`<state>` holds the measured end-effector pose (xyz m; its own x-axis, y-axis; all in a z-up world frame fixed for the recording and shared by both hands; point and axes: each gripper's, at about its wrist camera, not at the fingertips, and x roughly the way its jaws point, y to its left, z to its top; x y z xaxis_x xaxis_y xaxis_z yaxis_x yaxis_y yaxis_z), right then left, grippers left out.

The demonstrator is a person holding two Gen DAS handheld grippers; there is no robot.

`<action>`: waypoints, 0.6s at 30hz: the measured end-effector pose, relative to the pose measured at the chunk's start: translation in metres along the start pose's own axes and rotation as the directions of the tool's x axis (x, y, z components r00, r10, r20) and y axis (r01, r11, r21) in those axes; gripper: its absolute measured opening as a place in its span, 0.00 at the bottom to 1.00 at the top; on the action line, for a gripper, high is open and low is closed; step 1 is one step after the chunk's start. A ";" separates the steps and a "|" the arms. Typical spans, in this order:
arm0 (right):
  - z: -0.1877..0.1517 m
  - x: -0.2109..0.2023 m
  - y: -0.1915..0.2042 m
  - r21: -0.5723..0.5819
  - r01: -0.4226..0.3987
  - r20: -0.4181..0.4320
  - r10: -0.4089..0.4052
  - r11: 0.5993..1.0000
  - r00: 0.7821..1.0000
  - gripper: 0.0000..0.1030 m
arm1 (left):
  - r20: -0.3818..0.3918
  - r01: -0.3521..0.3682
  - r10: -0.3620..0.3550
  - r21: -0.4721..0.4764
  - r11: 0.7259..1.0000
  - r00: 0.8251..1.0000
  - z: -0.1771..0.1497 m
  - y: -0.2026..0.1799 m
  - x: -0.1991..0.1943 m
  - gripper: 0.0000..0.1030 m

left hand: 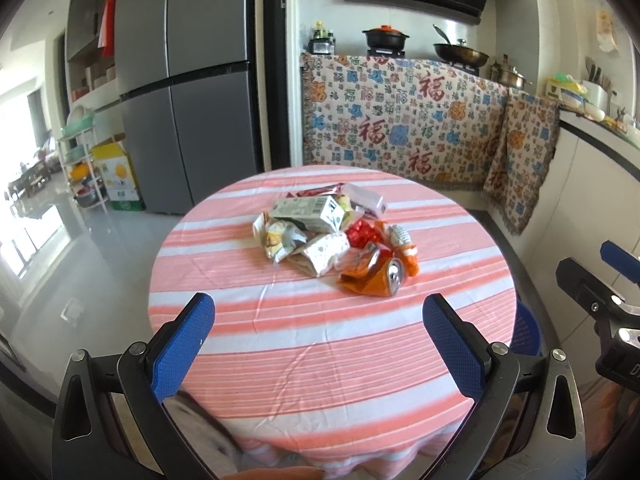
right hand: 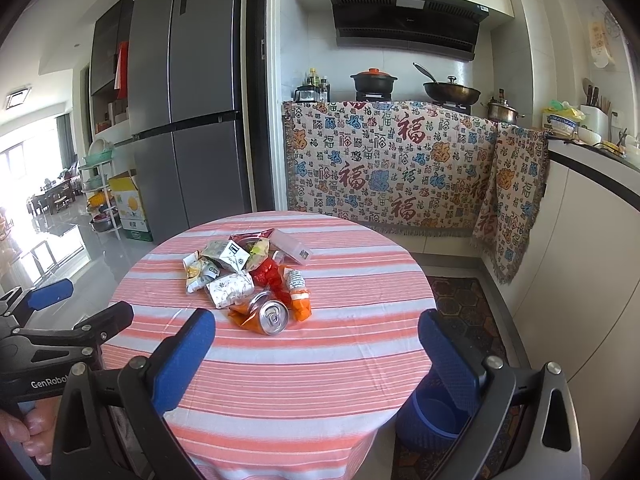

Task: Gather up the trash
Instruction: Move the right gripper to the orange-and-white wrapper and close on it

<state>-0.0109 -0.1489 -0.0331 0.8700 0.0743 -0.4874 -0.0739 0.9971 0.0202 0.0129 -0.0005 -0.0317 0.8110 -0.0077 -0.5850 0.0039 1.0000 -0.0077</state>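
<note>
Left gripper (left hand: 319,316): you held its jaws wide apart, empty.
Right gripper (right hand: 316,332): likewise.
Trash pile (left hand: 334,236): it sat mid-desk (left hand: 328,352), crushed can (right hand: 273,317) nearest you.

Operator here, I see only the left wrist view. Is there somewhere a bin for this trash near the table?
Observer: Yes. A blue bin stands on the floor by the near right edge of the table.
Operator: What is on the floor there?
Observer: A dark patterned rug, to the right of the table.
Operator: Does the right gripper hold anything?
Observer: No. The right gripper is open and empty.
</note>
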 end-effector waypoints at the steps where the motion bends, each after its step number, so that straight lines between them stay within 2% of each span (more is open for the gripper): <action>1: 0.000 0.001 -0.002 0.002 0.000 -0.003 0.000 1.000 1.000 1.00 | -0.007 -0.002 0.002 0.001 1.000 1.000 0.000 0.000 0.003 1.00; 6: -0.003 0.012 -0.009 0.015 0.003 -0.022 -0.003 1.000 1.000 1.00 | -0.050 0.000 0.001 0.019 1.000 0.999 -0.005 -0.002 0.022 1.00; 18: -0.027 0.066 -0.028 0.063 -0.008 -0.095 0.014 0.998 0.995 1.00 | -0.165 0.088 -0.093 -0.040 0.995 0.982 -0.027 0.006 0.087 1.00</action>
<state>0.0356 -0.1729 -0.0895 0.8185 0.0862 -0.5680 -0.0501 0.9956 0.0788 0.0673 0.0043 -0.1044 0.6995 -0.1014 -0.7074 0.0519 0.9945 -0.0912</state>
